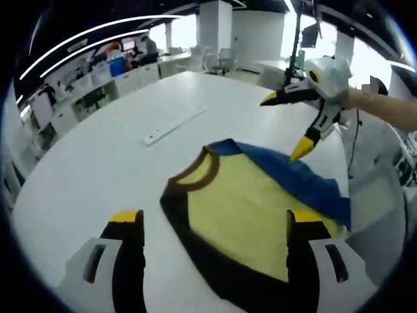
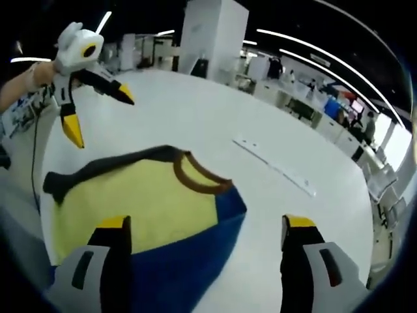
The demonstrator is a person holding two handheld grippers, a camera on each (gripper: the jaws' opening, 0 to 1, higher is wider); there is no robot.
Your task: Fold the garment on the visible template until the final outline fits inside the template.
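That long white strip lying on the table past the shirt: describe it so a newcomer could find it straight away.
On the round white table, look beyond the brown collar of the yellow shirt. The strip lies flat there, apart from the cloth. It is the narrow, straight, white bar, nearly matching the tabletop.

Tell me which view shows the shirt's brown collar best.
The right gripper view: the brown collar lies near the middle, its whole curve unobstructed on the shirt. The left gripper view shows the collar too, but more foreshortened.

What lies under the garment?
Under the garment the bare white table shows on every side. No template outline shows; the garment could be covering one.
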